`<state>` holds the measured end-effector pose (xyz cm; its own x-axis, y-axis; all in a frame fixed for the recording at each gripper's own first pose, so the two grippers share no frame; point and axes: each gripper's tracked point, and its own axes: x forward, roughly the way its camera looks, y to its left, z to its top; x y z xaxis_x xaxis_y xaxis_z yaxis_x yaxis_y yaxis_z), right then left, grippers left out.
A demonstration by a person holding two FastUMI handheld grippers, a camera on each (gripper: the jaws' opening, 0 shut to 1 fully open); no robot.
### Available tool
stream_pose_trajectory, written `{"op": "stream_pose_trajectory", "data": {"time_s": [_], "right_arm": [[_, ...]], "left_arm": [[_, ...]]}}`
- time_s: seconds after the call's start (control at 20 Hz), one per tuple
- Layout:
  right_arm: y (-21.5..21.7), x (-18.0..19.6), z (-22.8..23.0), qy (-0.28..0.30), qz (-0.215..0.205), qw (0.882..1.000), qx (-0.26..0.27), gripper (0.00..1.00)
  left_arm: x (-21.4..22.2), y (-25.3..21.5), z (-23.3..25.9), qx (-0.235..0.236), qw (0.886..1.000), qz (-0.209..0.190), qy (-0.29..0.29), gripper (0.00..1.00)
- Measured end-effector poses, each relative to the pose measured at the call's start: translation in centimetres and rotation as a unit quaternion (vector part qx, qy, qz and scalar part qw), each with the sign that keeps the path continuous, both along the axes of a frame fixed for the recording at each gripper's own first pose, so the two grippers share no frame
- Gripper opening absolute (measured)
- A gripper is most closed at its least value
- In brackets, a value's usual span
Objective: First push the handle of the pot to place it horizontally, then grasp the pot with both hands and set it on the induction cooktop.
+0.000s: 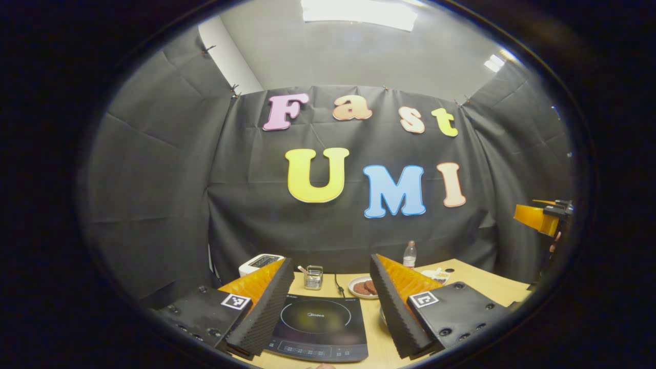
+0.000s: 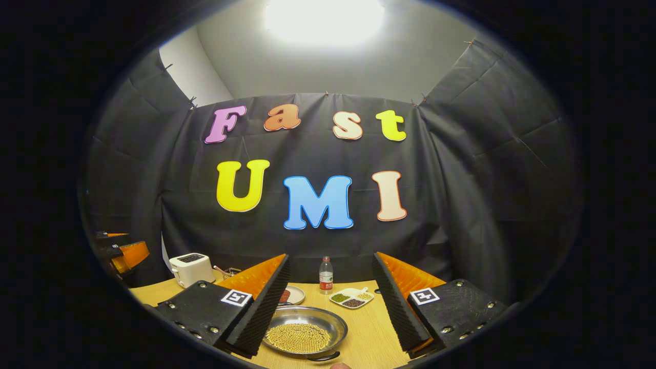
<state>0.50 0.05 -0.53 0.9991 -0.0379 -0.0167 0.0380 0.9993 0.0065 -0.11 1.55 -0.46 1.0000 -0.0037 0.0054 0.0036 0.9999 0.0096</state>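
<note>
Steel pot (image 2: 305,333) lies between the wide-open right tool (image 2: 328,318), untouched; left tool (image 1: 328,312) gapes wide above the cooktop (image 1: 320,328).

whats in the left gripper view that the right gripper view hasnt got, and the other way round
Left gripper view: the induction cooktop between the open left gripper, a small metal basket behind it, and the right gripper off at the edge.

Right gripper view: the pot of small pale beans between the open right gripper's fingers, a divided dish of beans.

Both: toaster, water bottle, plate of brown food, wooden table.
</note>
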Motion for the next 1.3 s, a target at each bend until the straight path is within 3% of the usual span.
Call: {"op": "stream_pose_trajectory", "data": {"time_s": [0.6,0.65,0.8,0.85,0.9,0.95,1.0,1.1,1.15,1.3], "right_arm": [[2.8,0.6,-1.9,0.023,-0.012,1.000,0.003,0.97],[3.0,0.3,-2.0,0.025,-0.016,1.000,0.005,0.78],[3.6,-0.1,-2.6,0.029,-0.027,0.999,0.012,0.76],[3.5,0.1,-2.6,0.028,-0.030,0.999,0.014,0.41],[3.9,0.0,-3.0,0.030,-0.031,0.999,0.018,0.34],[4.4,-0.1,-3.2,0.033,-0.023,0.999,0.022,0.35],[4.9,-0.4,-3.3,0.035,-0.013,0.999,0.024,0.35],[3.8,-0.2,-2.8,0.023,-0.034,0.999,0.015,0.02],[4.2,-0.2,-3.1,0.026,-0.024,0.999,0.016,0.07],[5.4,0.0,-5.0,0.056,0.022,0.998,0.007,0.07]], "left_arm": [[0.8,2.4,0.3,0.005,1.000,-0.022,-0.012,0.99],[1.0,2.9,0.1,0.005,1.000,-0.024,-0.012,0.99],[1.1,3.5,-0.1,0.000,0.999,-0.037,-0.012,0.99],[1.2,3.6,-0.1,-0.003,0.999,-0.041,-0.015,0.97],[1.2,3.8,0.0,-0.005,0.999,-0.044,-0.016,0.94],[1.2,4.0,-0.2,-0.004,0.999,-0.043,-0.014,0.99],[1.2,4.1,0.1,-0.003,0.999,-0.044,-0.015,0.96],[1.5,3.8,0.9,0.000,0.998,-0.051,-0.025,0.99],[1.5,3.6,1.0,0.004,0.998,-0.053,-0.028,0.99],[2.1,2.5,0.9,-0.001,0.998,-0.058,-0.023,0.99]]}}
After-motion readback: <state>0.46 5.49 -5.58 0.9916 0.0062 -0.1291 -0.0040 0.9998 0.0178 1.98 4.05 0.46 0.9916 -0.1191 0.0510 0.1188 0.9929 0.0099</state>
